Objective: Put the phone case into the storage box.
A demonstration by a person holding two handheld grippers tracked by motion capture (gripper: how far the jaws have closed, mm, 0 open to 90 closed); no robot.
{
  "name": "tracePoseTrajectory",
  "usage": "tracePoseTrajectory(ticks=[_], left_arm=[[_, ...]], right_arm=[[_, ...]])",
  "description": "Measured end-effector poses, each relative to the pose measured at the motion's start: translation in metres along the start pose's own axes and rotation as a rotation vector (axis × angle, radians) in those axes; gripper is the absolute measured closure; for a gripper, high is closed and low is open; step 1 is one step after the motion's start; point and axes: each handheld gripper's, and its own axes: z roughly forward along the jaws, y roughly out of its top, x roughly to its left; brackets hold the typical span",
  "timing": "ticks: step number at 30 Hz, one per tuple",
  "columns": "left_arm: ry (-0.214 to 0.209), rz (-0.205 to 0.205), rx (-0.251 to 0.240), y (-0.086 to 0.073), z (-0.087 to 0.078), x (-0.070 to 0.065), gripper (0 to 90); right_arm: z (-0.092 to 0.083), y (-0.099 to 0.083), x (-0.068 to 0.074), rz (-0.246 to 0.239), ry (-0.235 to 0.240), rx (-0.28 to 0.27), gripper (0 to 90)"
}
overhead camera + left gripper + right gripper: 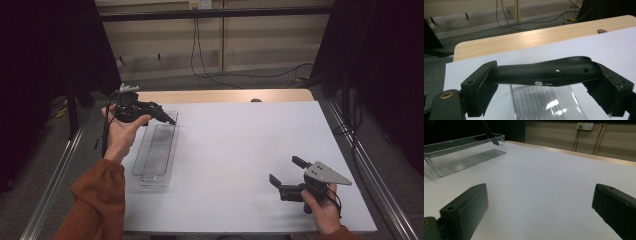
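Note:
My left gripper (145,112) hovers over the far end of a clear plastic tray (141,176) at the table's left. It is shut on a long, curved black plastic piece (564,71), which spans crosswise between the jaws; its tip (169,119) points right over the tray. The tray (574,100) lies just below it and looks empty. In the right gripper view the tray (439,173) sits at upper left with the black piece's tip (494,142) dipping over its far rim. My right gripper (286,170) rests open near the front right, nothing between its jaws (540,195).
A white sheet (240,150) covers the table, with a bare wooden strip (220,96) along the far edge holding a small round hole (256,100). Cables (200,60) trail on the floor beyond. Dark curtains flank both sides.

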Motion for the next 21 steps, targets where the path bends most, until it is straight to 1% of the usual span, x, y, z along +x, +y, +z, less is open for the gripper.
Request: tracePoseTrajectory(ticks=[2, 3, 6, 8, 11, 13, 16, 17, 19, 21], left_arm=[[0.009, 0.003, 0.009, 0.0, 0.002, 0.0, 14.2], [0.014, -0.002, 0.005, 0.0, 0.003, -0.001, 14.2], [0.021, -0.016, 0.014, -0.001, 0.006, -0.001, 14.2], [0.027, -0.016, 0.019, -0.001, 0.007, -0.002, 14.2], [0.032, -0.027, 0.015, -0.001, 0.01, -0.004, 14.2], [0.043, -0.026, 0.022, -0.002, 0.012, -0.006, 14.2], [0.055, -0.038, 0.027, -0.002, 0.015, -0.007, 14.2], [0.061, -0.033, 0.033, -0.003, 0.015, -0.007, 14.2], [0.061, -0.04, 0.035, -0.003, 0.016, -0.007, 14.2], [0.072, -0.042, 0.031, -0.003, 0.018, -0.008, 14.2]], right_arm=[[0.0, 0.0, 0.0, 0.001, -0.001, -0.001, 0.0], [0.0, 0.0, 0.0, 0.002, 0.0, -0.001, 0.0], [0.0, 0.0, 0.0, 0.001, -0.001, -0.001, 0.0], [0.0, 0.0, 0.0, 0.001, -0.001, -0.001, 0.0], [0.0, 0.0, 0.0, 0.001, 0.001, 0.001, 0.0], [0.0, 0.0, 0.0, 0.0, 0.002, 0.002, 0.0], [0.0, 0.0, 0.0, 0.0, 0.003, 0.002, 0.0], [0.0, 0.0, 0.0, 0.001, 0.003, 0.003, 0.0], [0.0, 0.0, 0.0, 0.001, 0.004, 0.004, 0.0], [0.0, 0.0, 0.0, -0.001, 0.005, 0.005, 0.0]])
